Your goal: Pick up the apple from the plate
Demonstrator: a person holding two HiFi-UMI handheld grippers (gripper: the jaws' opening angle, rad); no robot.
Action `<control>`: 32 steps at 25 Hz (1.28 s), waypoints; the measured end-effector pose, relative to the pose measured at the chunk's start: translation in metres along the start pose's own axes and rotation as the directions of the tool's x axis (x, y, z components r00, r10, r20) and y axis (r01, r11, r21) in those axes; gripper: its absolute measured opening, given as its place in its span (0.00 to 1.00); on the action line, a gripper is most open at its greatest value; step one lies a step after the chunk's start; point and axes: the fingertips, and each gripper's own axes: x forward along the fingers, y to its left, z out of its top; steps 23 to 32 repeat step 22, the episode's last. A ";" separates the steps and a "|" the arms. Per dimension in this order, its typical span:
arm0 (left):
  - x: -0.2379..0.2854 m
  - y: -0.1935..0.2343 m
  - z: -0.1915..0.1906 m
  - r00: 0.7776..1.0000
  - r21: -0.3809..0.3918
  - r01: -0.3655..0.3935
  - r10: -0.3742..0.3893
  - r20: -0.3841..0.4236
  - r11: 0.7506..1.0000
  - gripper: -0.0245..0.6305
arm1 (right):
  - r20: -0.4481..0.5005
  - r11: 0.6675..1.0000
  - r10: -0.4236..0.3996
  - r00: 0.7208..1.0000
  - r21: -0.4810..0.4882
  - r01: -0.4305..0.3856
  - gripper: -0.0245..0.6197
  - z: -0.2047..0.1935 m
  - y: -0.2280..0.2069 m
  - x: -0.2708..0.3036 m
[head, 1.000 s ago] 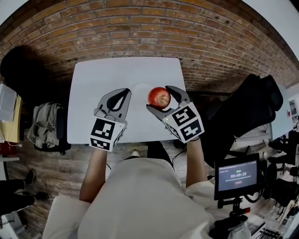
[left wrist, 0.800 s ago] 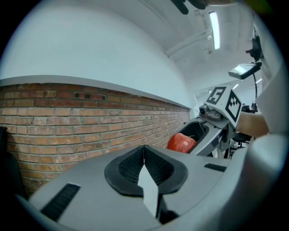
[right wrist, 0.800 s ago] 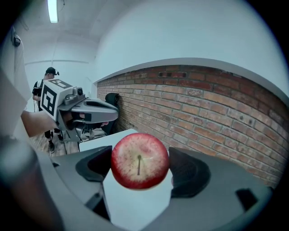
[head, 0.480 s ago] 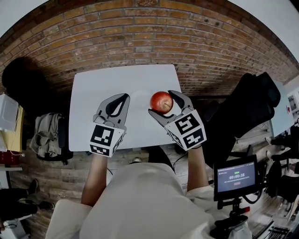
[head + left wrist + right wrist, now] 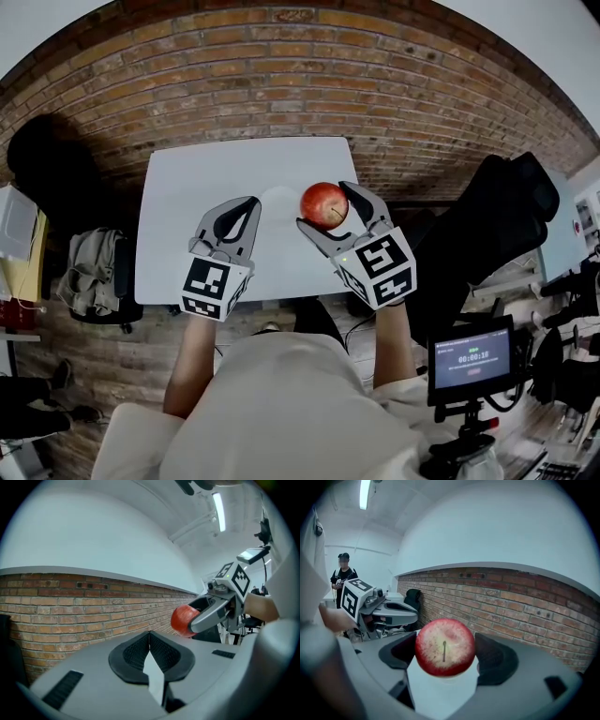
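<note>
Compared with a second ago, the right gripper point(image 5: 330, 208) is sitting a little lower and further right in the head view, carrying the apple point(image 5: 323, 202) with it. The left gripper point(image 5: 251, 206) is also sitting slightly lower in the frame, and its pose is looking the same as before. In the right gripper view the jaws are standing moderately apart and pressing on the apple from both sides, with the stem end facing the camera and the fruit filling the gap between the dark pads. The apple is hanging in the air above the right part of the white table point(image 5: 187, 197). A faint round outline just left of it may be the white plate point(image 5: 277, 195), though it is hard to make out against the tabletop. In the left gripper view the left jaws are meeting tip to tip with nothing between them, and they are pointing toward the brick wall point(image 5: 300, 75). Counting outward, two grippers, one apple and one table are showing. Beyond them, one dark chair point(image 5: 506, 216) is standing at the right edge and one small screen point(image 5: 473, 359) is glowing at lower right. One person point(image 5: 343, 573) is standing far off at the left of the right gripper view.
</note>
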 end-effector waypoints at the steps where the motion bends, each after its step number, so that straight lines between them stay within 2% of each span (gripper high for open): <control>1: 0.000 0.000 0.000 1.000 0.000 -0.003 0.003 0.000 1.000 0.05 | 0.006 1.000 -0.002 1.000 0.000 0.002 0.64 0.001 -0.001 -0.001; 10: -0.001 -0.006 0.002 1.000 0.002 -0.013 0.013 0.006 1.000 0.05 | 0.049 1.000 -0.005 0.999 0.011 0.005 0.64 0.006 -0.005 -0.011; 32: -0.003 -0.002 -0.003 1.000 -0.006 -0.024 0.024 -0.003 1.000 0.05 | 0.048 1.000 -0.002 0.999 0.014 0.002 0.64 0.004 -0.003 -0.005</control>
